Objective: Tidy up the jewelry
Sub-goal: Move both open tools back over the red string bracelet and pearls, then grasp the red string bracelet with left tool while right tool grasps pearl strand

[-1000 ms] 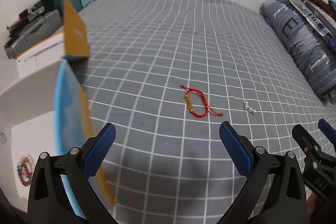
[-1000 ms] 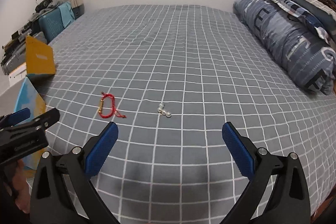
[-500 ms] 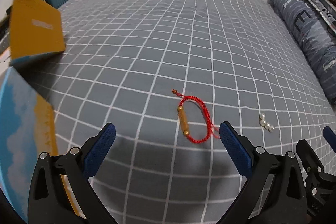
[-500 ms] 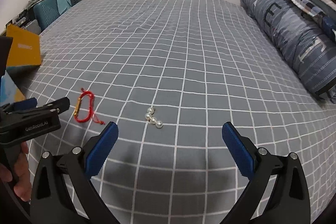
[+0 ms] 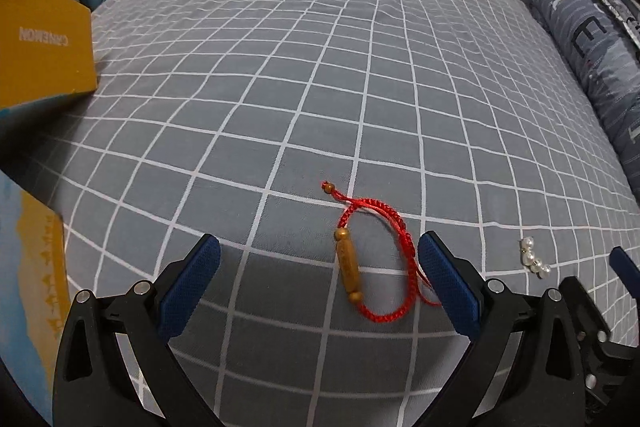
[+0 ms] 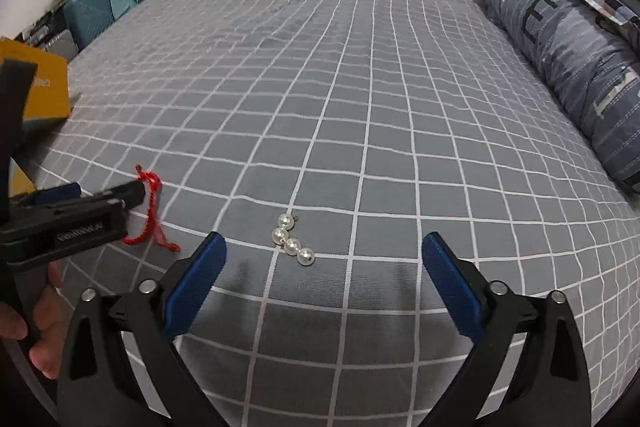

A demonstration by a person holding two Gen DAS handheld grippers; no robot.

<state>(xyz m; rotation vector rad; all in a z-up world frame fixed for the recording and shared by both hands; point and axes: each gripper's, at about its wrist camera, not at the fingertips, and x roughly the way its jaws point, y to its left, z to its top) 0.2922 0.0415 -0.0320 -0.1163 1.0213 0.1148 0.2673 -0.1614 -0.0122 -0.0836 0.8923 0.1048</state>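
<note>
Checked bedspread (image 5: 280, 67) broadly bare, both grippers wide open and empty, left gripper (image 5: 318, 277) astride red bracelet (image 5: 372, 259), right gripper (image 6: 324, 281) seemingly short of pearls (image 6: 292, 241)

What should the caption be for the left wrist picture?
Open left gripper over a red bracelet on the bed.

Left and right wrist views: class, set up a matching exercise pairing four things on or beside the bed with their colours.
Things:
1. bracelet
2. pearls
3. box
4. pillow

Colours:
A. white
B. blue-grey with stripes
C. red cord with a wooden bead
D. yellow

Pairs: 1-C, 2-A, 3-D, 4-B
</note>
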